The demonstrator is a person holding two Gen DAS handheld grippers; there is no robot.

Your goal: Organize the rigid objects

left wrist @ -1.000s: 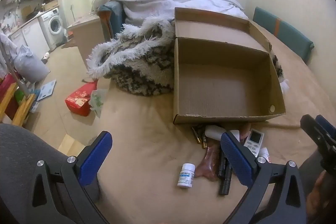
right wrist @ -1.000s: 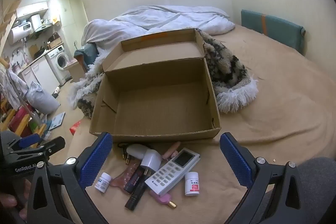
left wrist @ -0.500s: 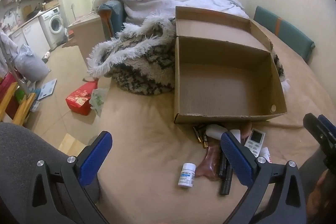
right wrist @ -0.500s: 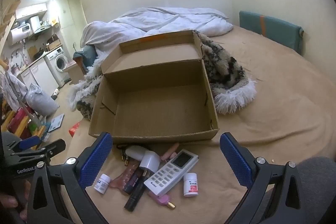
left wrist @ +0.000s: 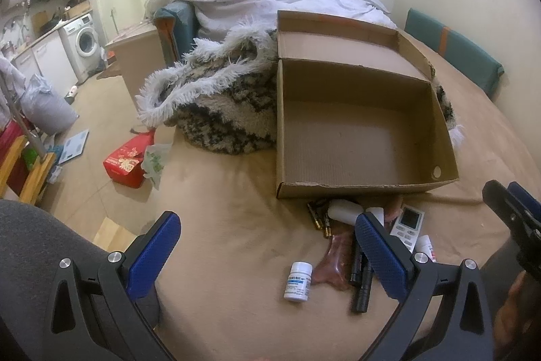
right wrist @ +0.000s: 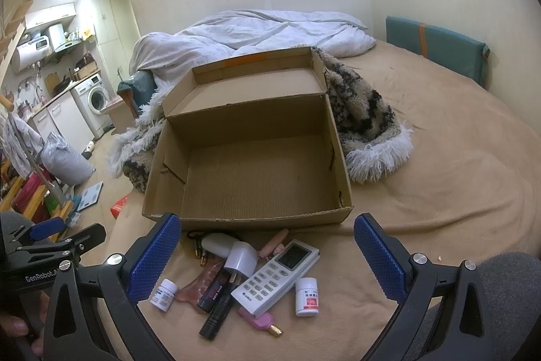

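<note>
An empty open cardboard box (right wrist: 257, 171) (left wrist: 365, 131) sits on the tan bed. In front of it lies a pile: white remote (right wrist: 275, 273) (left wrist: 407, 222), white charger plug (right wrist: 241, 259), two white pill bottles (right wrist: 307, 291) (right wrist: 164, 290) (left wrist: 298, 280), black flashlight (right wrist: 216, 310) (left wrist: 361, 288), pink item (right wrist: 258, 320), batteries (right wrist: 199, 251) (left wrist: 319, 219), amber comb (left wrist: 333, 263). My right gripper (right wrist: 267, 256) is open above the pile. My left gripper (left wrist: 268, 252) is open, left of the pile, near one bottle.
A shaggy black-and-white rug (right wrist: 361, 120) (left wrist: 223, 110) lies bunched behind the box, with a white duvet (right wrist: 257, 32) beyond. A teal cushion (right wrist: 436, 46) leans on the wall. The bed edge drops left to a floor with a red bag (left wrist: 126, 163).
Both grippers have shifted slightly; the box and pile sit a little lower and nearer in the right view. Nothing was gripped or moved.
</note>
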